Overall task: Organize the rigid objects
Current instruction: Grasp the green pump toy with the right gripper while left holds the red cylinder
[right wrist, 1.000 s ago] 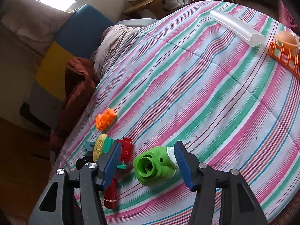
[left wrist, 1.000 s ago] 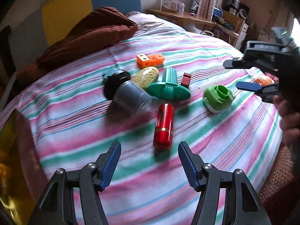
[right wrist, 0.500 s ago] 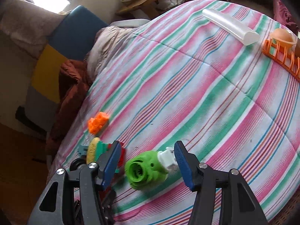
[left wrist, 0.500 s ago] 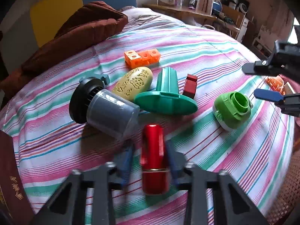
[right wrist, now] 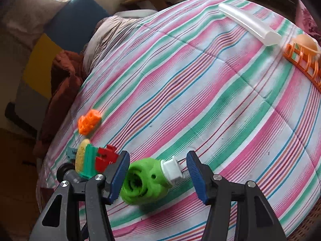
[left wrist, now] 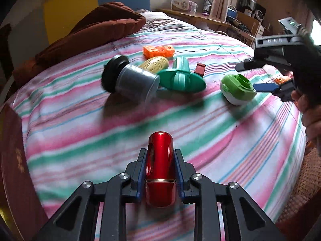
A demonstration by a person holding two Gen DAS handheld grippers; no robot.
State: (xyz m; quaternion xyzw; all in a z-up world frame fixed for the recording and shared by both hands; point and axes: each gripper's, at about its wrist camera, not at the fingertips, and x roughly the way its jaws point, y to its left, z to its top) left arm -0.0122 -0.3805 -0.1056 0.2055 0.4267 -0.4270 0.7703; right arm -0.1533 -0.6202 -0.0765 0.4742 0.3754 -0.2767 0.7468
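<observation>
While my left tool [left wrist: 160, 167] has its blue pads clamped tight on both sides of the red metal cylinder [left wrist: 160, 160], the cylinder sits lengthwise between the fingers, rounded end pointing away from me, above the striped bedspread [left wrist: 84, 120]. It's well apart from the rest of the pile now.

My right tool [right wrist: 158, 172] is a different story. Jaws stand roughly half open and have just been opening a touch, with the green and white plastic piece [right wrist: 148, 178] lying on the bed between them. Left pad is right up against the green end, but I can't tell if it's actually touching; the right pad is clear of the white end with its two metal prongs. So nothing gripped there.

Further back on the bed I've got the cluster: grey jar with a black lid [left wrist: 130, 82] on its side, yellow oval thing [left wrist: 154, 65] behind it, teal funnel-shaped piece [left wrist: 181, 78] touching the jar, a small red block [left wrist: 200, 69] just beside the teal one, and orange cubes [left wrist: 158, 51] a bit beyond.

From the right camera I also see a white tube [right wrist: 248, 24] and an orange rack [right wrist: 303, 60] holding an egg-coloured ball [right wrist: 306, 43] off at the far edge.
</observation>
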